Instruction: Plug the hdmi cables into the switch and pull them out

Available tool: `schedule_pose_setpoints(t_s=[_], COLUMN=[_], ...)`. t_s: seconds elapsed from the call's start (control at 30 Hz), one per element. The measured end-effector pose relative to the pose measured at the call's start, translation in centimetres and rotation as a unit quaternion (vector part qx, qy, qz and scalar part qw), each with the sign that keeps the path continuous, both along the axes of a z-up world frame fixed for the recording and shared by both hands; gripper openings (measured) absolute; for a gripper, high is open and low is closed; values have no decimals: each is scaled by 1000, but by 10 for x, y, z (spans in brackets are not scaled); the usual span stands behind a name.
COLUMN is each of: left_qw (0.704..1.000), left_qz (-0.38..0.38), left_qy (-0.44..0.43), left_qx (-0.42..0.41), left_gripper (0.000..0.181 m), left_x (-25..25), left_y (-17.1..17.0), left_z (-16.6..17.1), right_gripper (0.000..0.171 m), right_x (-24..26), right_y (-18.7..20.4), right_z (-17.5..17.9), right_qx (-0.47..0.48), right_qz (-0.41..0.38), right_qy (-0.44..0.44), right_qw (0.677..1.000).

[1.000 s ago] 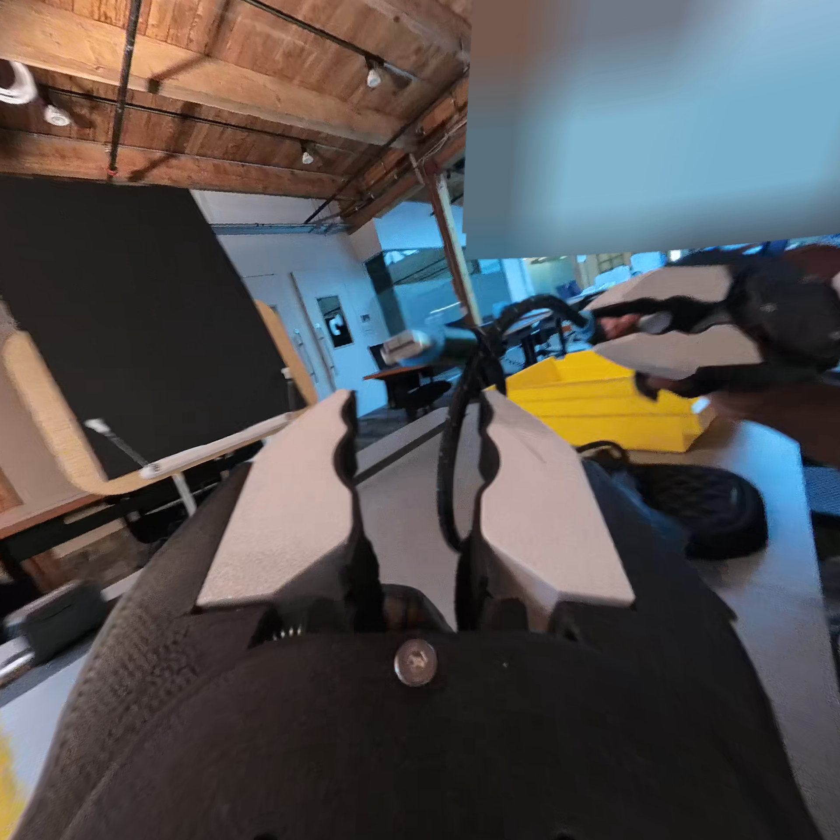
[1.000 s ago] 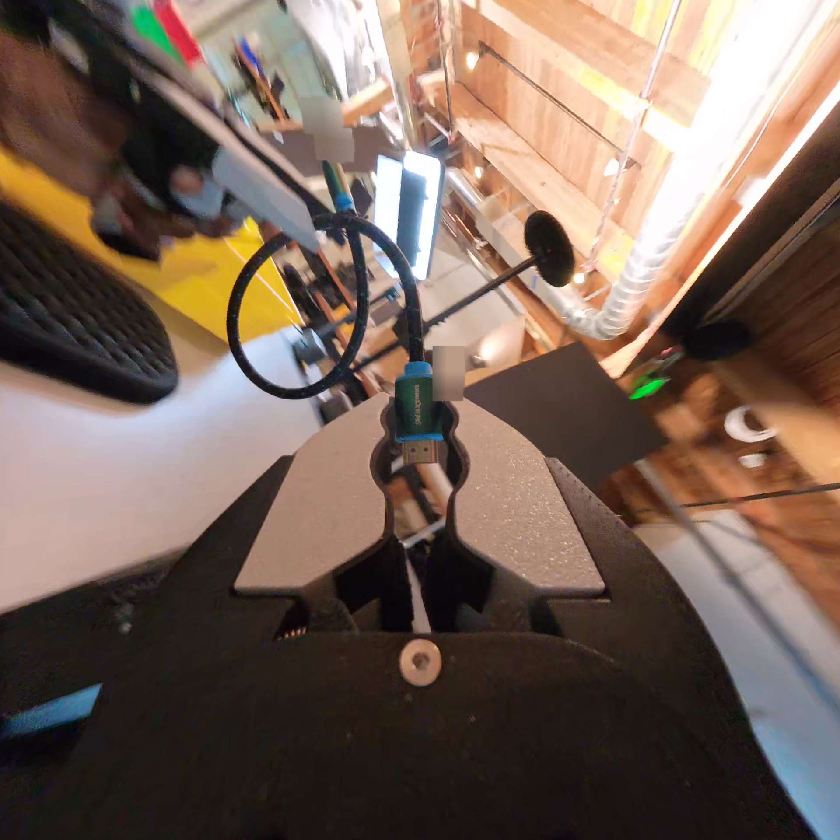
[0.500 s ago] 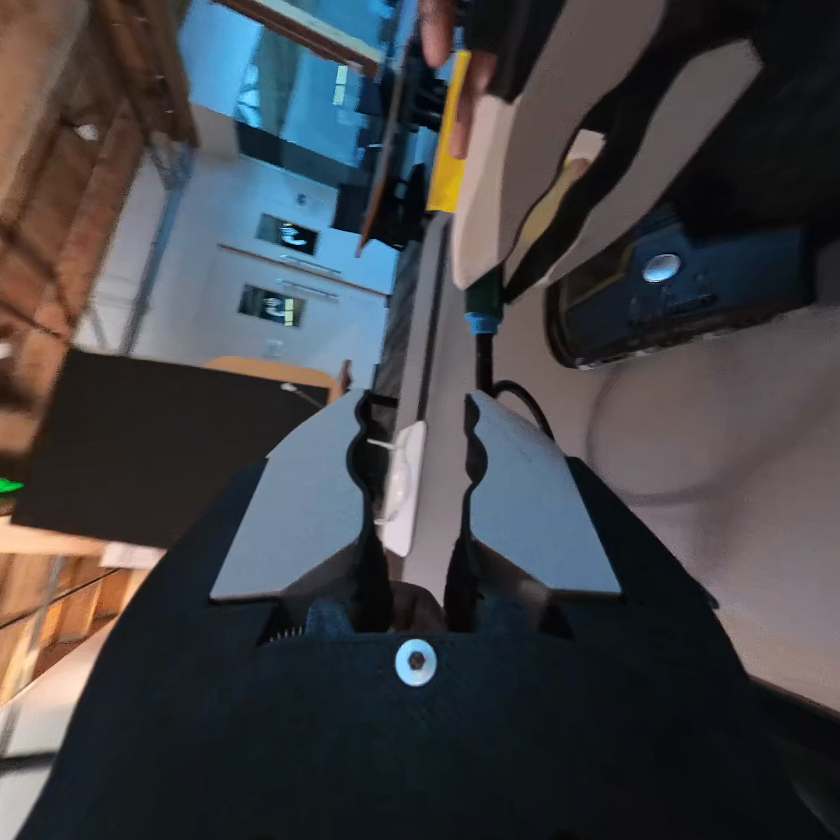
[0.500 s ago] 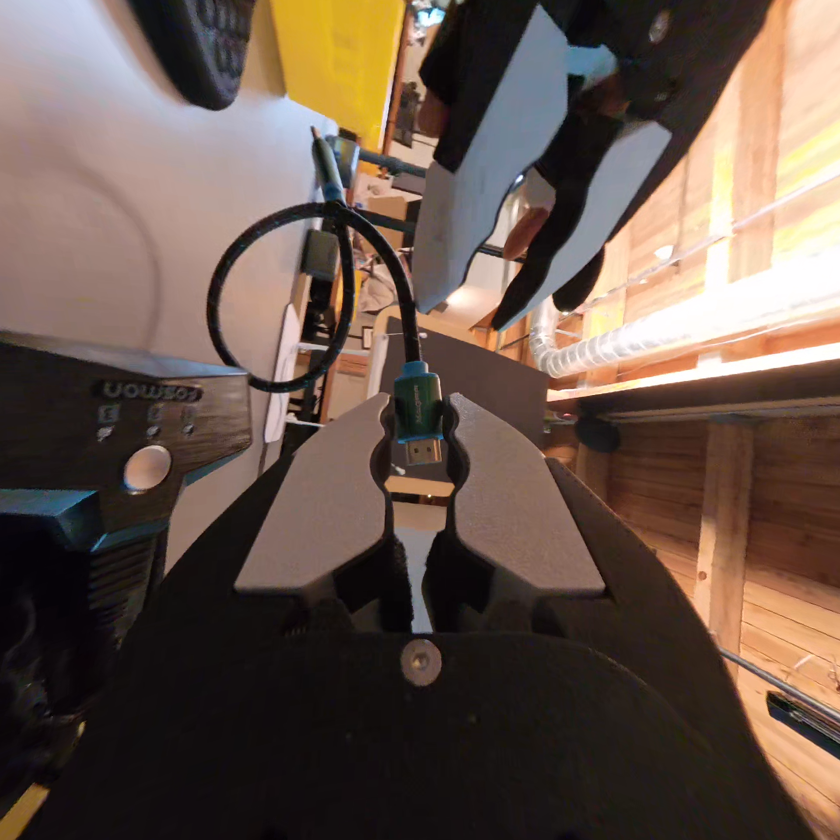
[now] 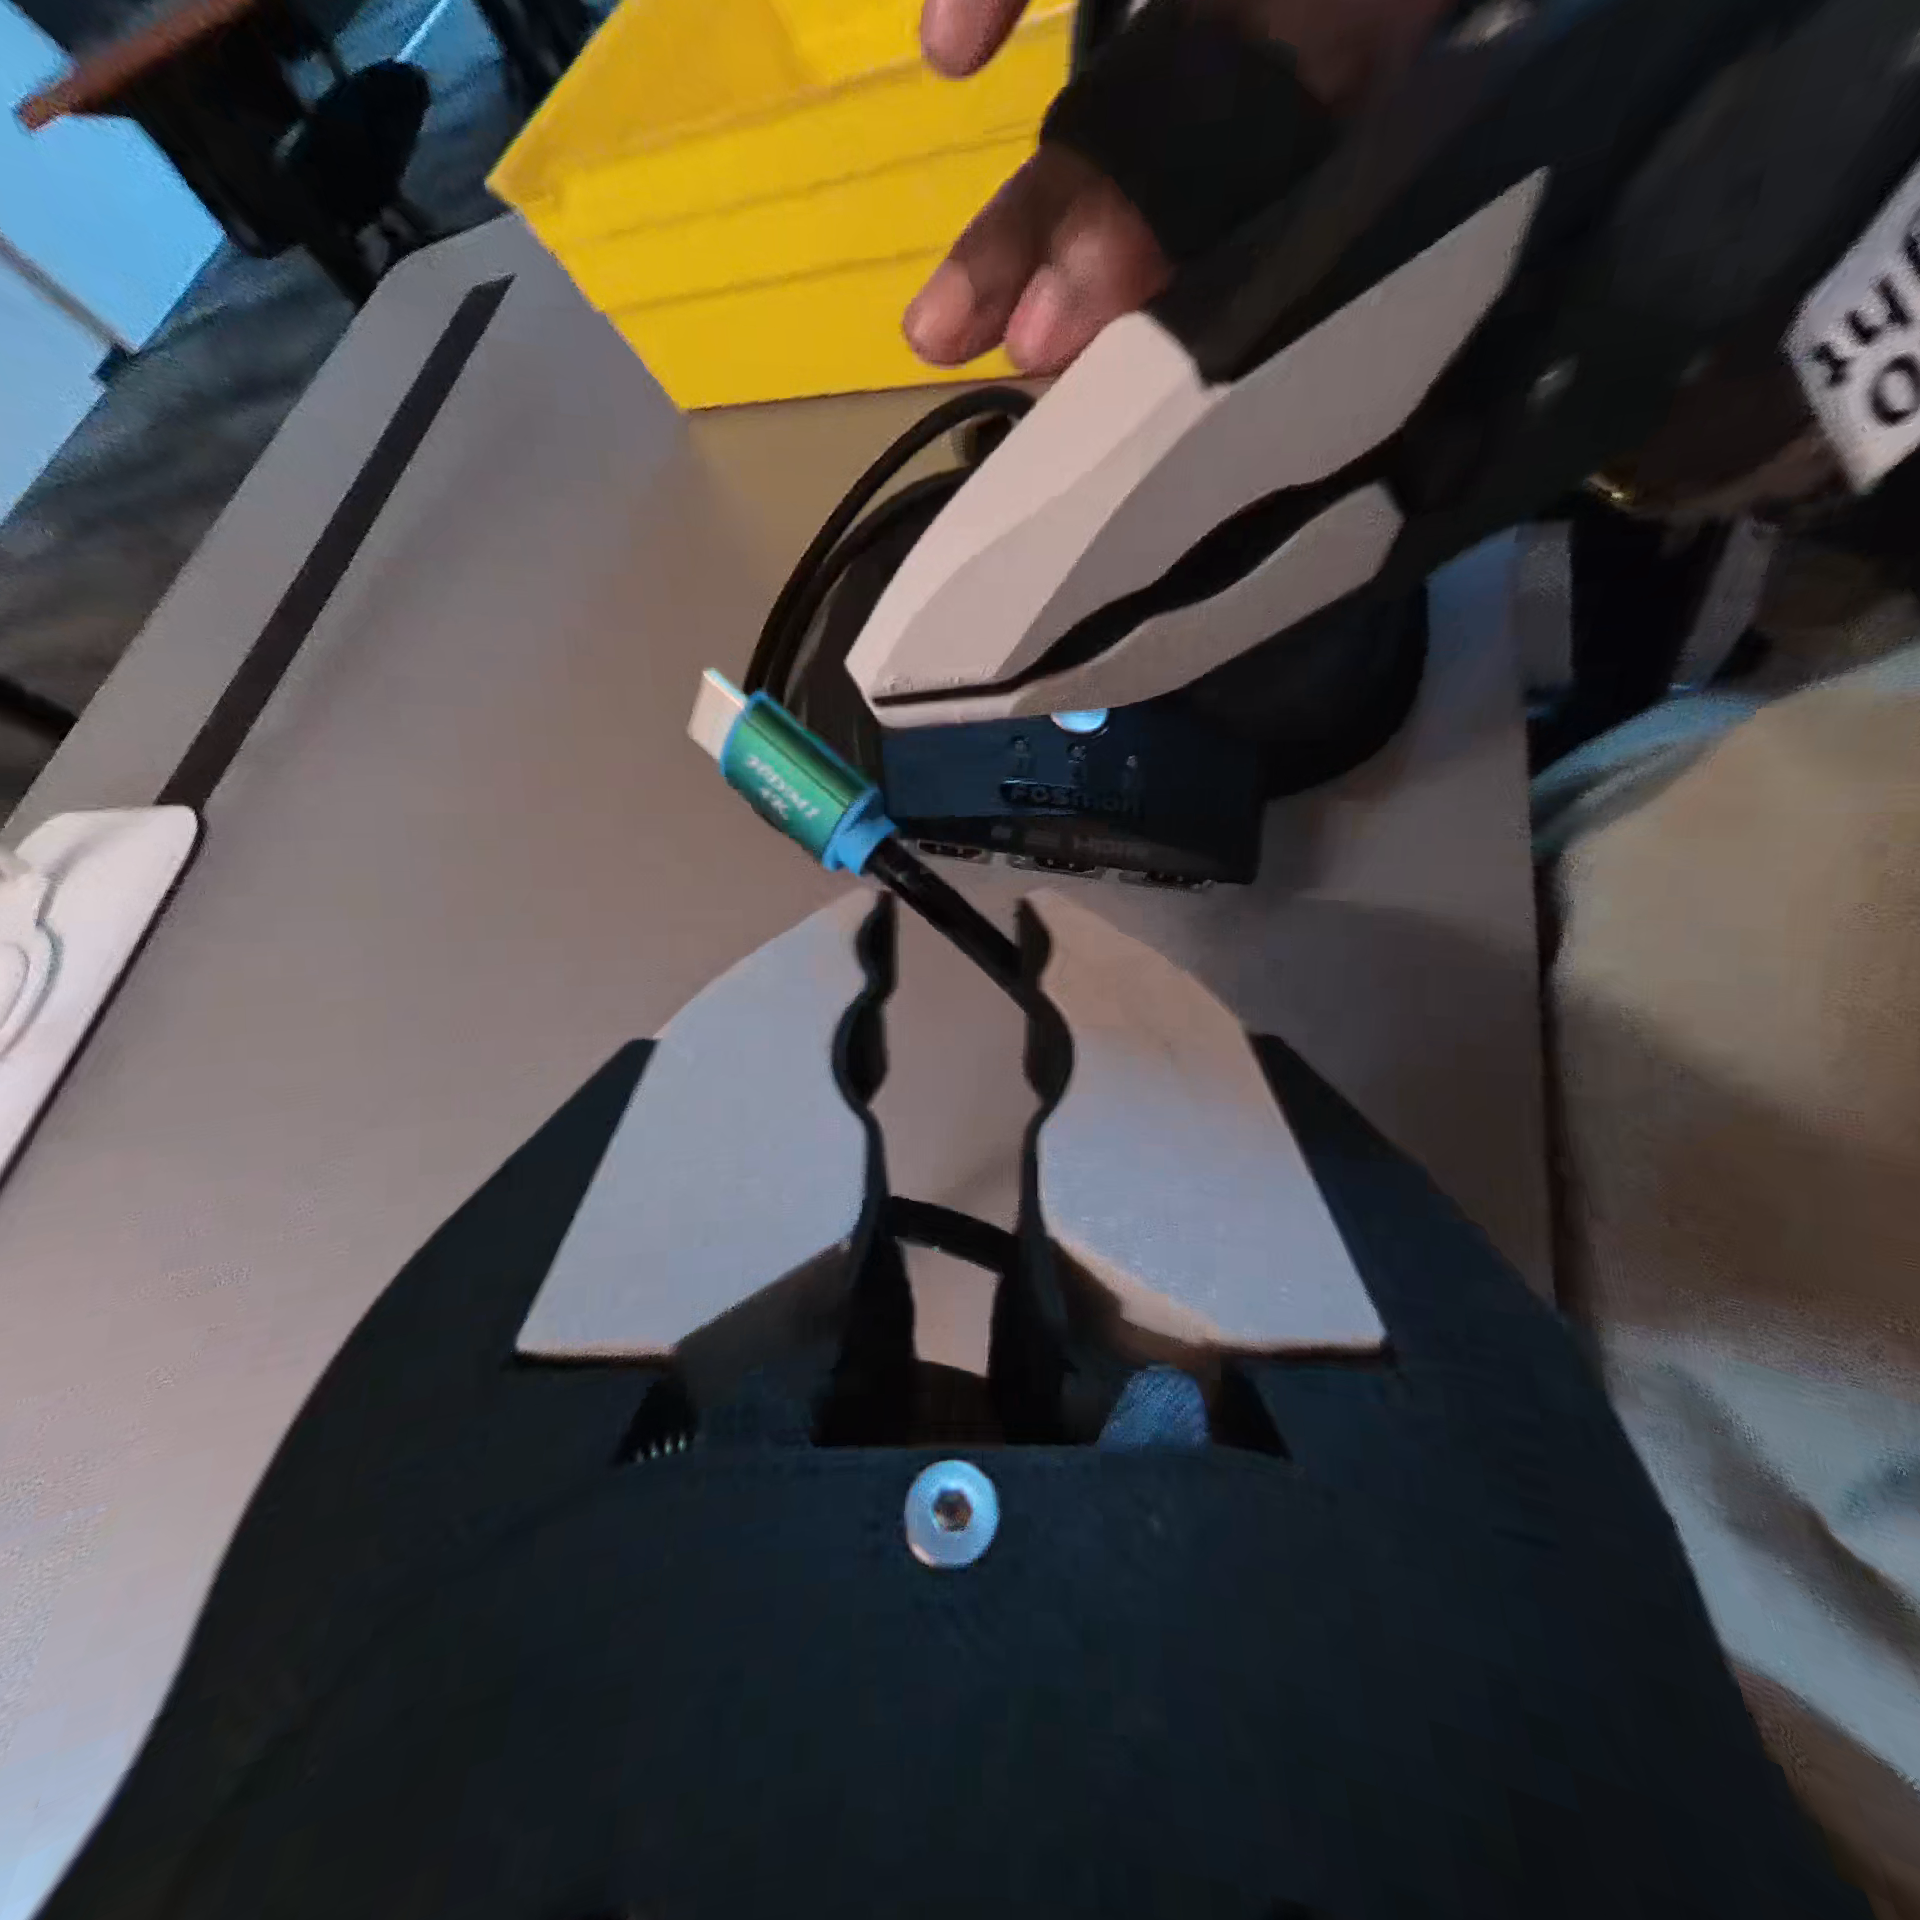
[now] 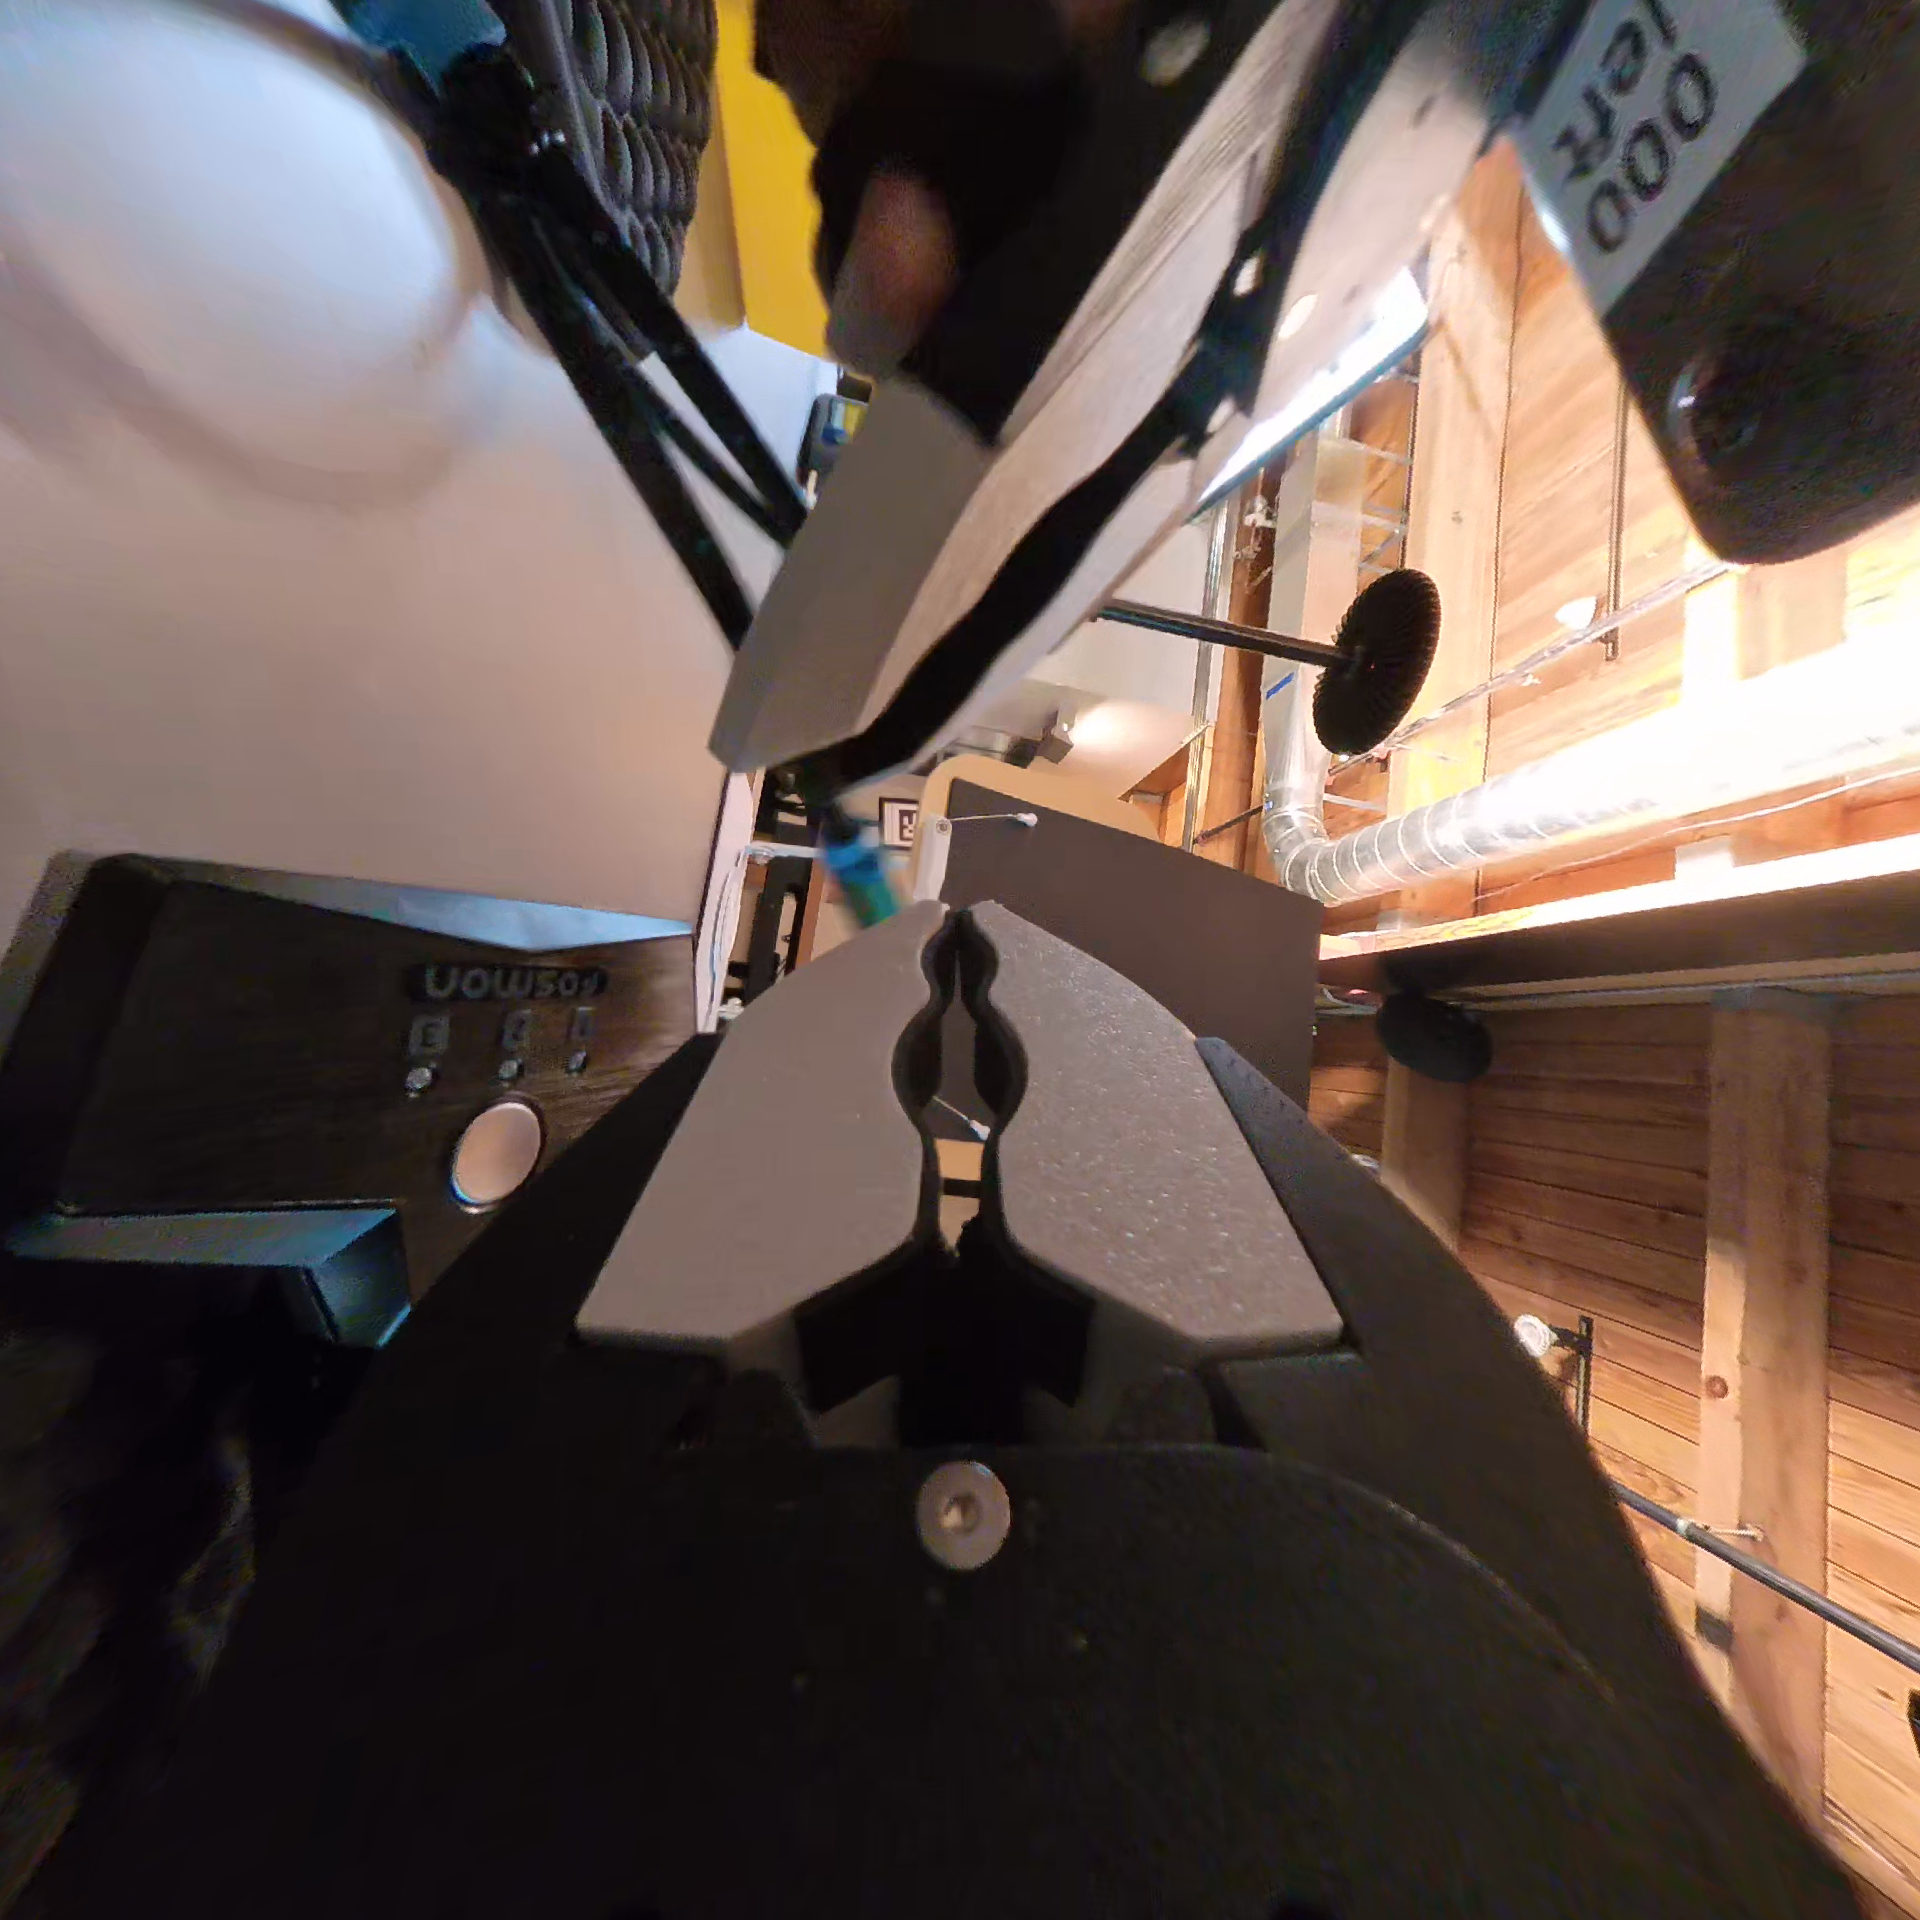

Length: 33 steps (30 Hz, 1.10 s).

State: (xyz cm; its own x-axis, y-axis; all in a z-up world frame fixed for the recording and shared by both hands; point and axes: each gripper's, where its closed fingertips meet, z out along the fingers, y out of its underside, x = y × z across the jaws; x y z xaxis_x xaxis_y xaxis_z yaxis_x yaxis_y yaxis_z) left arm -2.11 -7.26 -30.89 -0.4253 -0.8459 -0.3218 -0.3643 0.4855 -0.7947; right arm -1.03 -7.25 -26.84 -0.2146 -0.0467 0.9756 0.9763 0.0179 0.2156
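Note:
The black HDMI switch (image 5: 1070, 800) lies on the grey table (image 5: 416, 727); it also shows in the right wrist view (image 6: 260, 1039). A green HDMI plug (image 5: 790, 779) with a blue collar hangs just left of the switch, metal tip pointing up-left, in no port. Its black cable (image 5: 966, 925) runs back through the gap of my left gripper (image 5: 951, 914), along the right finger. The left jaws stand apart, wider than the cable. My right gripper (image 6: 956, 914) is shut and empty; it hovers over the switch's top (image 5: 878, 686). The plug (image 6: 862, 873) shows beyond its tips.
A yellow bin (image 5: 790, 208) stands at the table's far side. Black cables (image 5: 831, 540) loop behind the switch. A black mesh pad (image 6: 634, 104) lies past it. A white object (image 5: 73, 935) sits at the left edge. A person's fingers (image 5: 1029, 281) hold the right gripper. The grippers' ends are close to 4 cm from one another. The black HDMI switch (image 5: 1070, 800) lies around 4 cm away from my left fingertips. My right wrist view (image 6: 524, 975) looks at it from another angle.
My right gripper has let go of the green plug and closed empty. Both grippers have swung down to the switch. The cable now runs through my left gripper's gap.

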Motion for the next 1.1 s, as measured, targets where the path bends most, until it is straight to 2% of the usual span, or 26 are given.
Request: schedule_pose_setpoints(t_s=[0.07,0.13,0.2,0.23,0.27,0.33,0.4,0.43,0.53,0.6,0.67,0.77,0.83,0.9,1.0,1.07,1.1], left_qw=[1000,999,993,989,982,964,935,919,895,877,839,765,736,710,676,671,673], left_qz=[-3,15,28,10,-12,-21,-10,-3,22,59,118,196,227,244,245,238,237], left_qy=[-2,-16,-36,-52,-70,-92,-107,-116,-154,-195,-235,-279,-300,-320,-336,-342,-342], left_qx=[4,47,106,139,175,247,338,376,418,434,476,546,562,578,608,614,612], left_gripper=[15,10,7,7,7,7,6,6,7,6,6,6,6,6,6,6,6], left_x=[-2,-2,-5,-8,-12,-17,-21,-22,-24,-22,-21,-22,-24,-26,-27,-26,-26], left_y=[-6,-2,6,4,0,2,12,16,18,21,30,43,46,45,39,36,36], left_z=[-5,-4,-1,1,2,4,5,6,16,30,46,64,71,77,80,78,77], right_gripper=[0,4,11,15,29,39,48,51,51,51,52,56,56,50,47,29,27], right_x=[-3,-3,-1,-3,-7,-10,-16,-18,-19,-28,-39,-51,-52,-49,-47,-50,-49], right_y=[0,0,-3,-6,-12,-25,-38,-40,-29,-22,-16,-9,-5,2,9,8,8], right_z=[-1,-1,-3,-2,3,9,3,-1,-16,-16,-7,14,26,27,18,20,18], right_qx=[-7,-16,-67,-107,-146,-234,-333,-361,-388,-398,-391,-363,-338,-319,-314,-310,-308], right_qz=[7,18,54,86,126,185,203,202,149,128,127,147,163,154,130,138,131], right_qy=[8,33,148,239,336,494,572,591,629,665,704,749,779,802,799,794,785], right_qw=[1000,999,985,961,922,816,721,692,657,619,579,535,502,481,496,505,521])
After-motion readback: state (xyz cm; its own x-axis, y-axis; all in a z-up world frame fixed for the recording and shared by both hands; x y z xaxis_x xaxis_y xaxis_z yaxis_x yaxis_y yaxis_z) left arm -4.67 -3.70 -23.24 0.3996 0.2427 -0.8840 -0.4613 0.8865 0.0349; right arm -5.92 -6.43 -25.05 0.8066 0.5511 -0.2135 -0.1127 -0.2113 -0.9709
